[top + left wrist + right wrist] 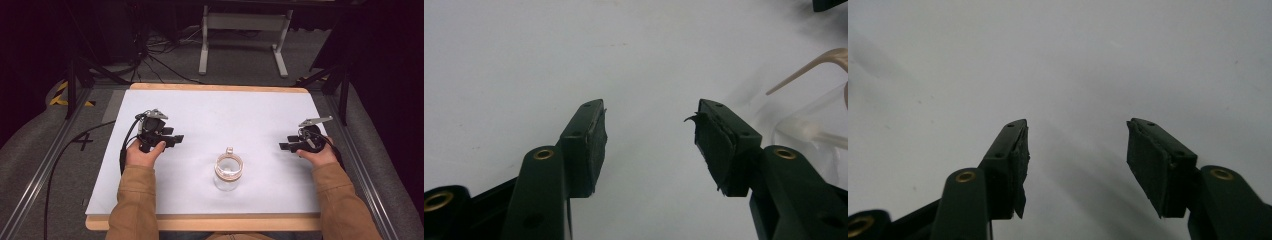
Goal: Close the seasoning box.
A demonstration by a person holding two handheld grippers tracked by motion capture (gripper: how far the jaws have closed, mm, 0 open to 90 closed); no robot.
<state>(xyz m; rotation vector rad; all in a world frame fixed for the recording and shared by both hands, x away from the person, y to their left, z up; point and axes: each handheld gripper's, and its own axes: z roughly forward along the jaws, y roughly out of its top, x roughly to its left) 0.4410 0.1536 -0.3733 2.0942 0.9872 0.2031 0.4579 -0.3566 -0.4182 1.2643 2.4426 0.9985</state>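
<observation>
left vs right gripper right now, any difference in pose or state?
The left gripper sits on the person's left of the glass jar with its jaws pointing toward the table's middle; the right gripper mirrors it from the other side. The left gripper view catches the jar at its right edge; the right gripper view looks over bare white surface. Both are open and empty.

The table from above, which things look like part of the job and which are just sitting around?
Likely part of the job:
glass jar with its clip lid, between the hands
left gripper, open
right gripper, open

Just around:
white table mat
metal stand legs on the floor beyond
floor cables
</observation>
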